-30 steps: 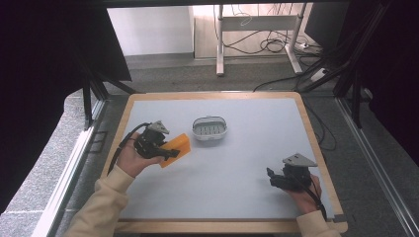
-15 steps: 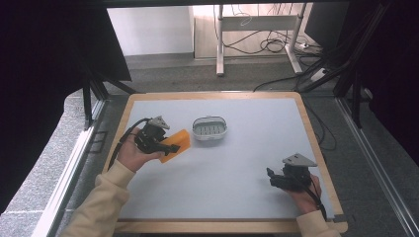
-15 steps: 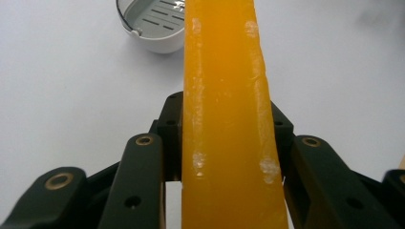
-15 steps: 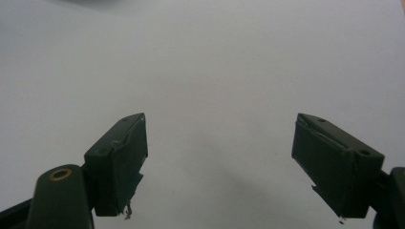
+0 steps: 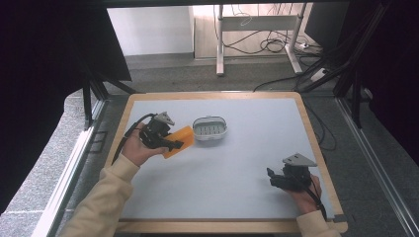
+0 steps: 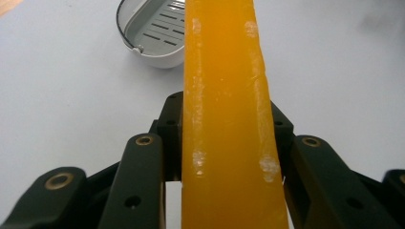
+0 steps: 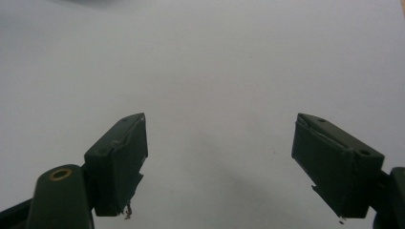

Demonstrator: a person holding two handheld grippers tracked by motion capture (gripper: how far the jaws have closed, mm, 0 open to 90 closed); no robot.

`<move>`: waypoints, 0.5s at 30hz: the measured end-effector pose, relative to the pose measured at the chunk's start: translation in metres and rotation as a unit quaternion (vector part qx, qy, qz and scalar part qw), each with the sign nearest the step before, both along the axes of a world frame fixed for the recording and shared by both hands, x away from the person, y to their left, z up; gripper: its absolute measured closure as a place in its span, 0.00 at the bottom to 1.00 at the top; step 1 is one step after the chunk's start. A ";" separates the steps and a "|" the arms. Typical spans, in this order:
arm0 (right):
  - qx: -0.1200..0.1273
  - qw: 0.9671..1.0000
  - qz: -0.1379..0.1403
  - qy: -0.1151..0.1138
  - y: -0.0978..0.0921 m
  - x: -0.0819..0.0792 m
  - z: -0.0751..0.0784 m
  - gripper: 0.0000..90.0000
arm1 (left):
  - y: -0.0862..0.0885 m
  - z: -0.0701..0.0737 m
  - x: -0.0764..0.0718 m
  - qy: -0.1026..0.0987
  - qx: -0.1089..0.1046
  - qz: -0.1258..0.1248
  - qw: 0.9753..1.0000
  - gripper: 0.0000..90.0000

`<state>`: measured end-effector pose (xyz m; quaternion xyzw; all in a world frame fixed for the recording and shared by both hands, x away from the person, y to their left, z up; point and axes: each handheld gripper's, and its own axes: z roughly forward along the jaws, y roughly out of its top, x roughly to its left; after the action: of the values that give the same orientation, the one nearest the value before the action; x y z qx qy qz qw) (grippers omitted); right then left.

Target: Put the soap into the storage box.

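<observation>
The left gripper (image 5: 173, 144) is clamped on an orange soap bar (image 5: 179, 140), carried above the table (image 5: 237, 197) just left of the grey slotted soap dish (image 5: 210, 129). This looks like the carry step; next the bar must travel a little right and be lowered flat into the dish before release. The right gripper (image 5: 274, 178) rests near the table's right edge, jaws apart, holding nothing.

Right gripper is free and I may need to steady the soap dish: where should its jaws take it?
Grip the grey soap dish across its near long rim, one jaw inside the slotted well. Come from above on the person's side: the walls are low and upright, and the orange bar in the left gripper crowds its left end.
</observation>
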<state>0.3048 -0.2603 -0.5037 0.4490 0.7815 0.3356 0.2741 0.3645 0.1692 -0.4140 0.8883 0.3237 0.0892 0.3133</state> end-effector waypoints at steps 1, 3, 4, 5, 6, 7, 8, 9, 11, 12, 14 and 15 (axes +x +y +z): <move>0.000 1.000 0.000 0.000 0.000 0.000 0.000 0.22 | -0.001 0.000 0.001 0.002 0.001 -0.002 1.000 0.69; 0.000 1.000 0.000 0.001 0.000 0.000 0.000 0.22 | -0.002 0.000 0.003 0.004 0.004 -0.004 1.000 0.69; 0.000 1.000 -0.001 0.001 0.000 0.000 0.000 0.22 | -0.003 0.000 0.004 0.004 0.003 -0.004 1.000 0.69; -0.001 1.000 -0.002 0.001 0.000 0.000 0.000 0.22 | -0.003 0.000 0.005 0.004 0.004 -0.005 1.000 0.69; -0.001 1.000 -0.002 0.002 0.000 0.000 0.000 0.22 | -0.004 0.000 0.006 0.004 0.003 -0.005 1.000 0.69; -0.002 1.000 -0.003 0.002 -0.001 0.000 0.000 0.22 | -0.004 0.000 0.007 0.003 0.003 -0.005 1.000 0.69; -0.002 1.000 -0.003 0.003 -0.001 0.000 0.000 0.22 | -0.005 0.000 0.008 0.002 0.003 -0.005 1.000 0.69; -0.002 1.000 -0.003 0.003 -0.001 0.001 0.000 0.22 | -0.005 0.000 0.009 0.002 0.003 -0.005 1.000 0.69; -0.002 1.000 -0.002 0.003 -0.001 0.001 -0.001 0.22 | -0.007 0.000 0.011 0.003 0.003 -0.006 1.000 0.69; -0.004 1.000 -0.003 0.003 0.000 0.001 -0.001 0.22 | -0.007 0.000 0.012 0.004 0.003 -0.008 1.000 0.69; -0.004 1.000 -0.003 0.003 0.000 0.001 -0.001 0.22 | -0.008 0.000 0.015 0.006 0.003 -0.009 1.000 0.69; -0.004 1.000 -0.003 0.003 -0.001 0.001 -0.001 0.22 | -0.008 -0.001 0.016 0.006 0.004 -0.007 1.000 0.69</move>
<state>0.3054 -0.2609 -0.5045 0.4512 0.7825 0.3301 0.2742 0.3808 0.1609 -0.4150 0.8922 0.3187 0.0831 0.3090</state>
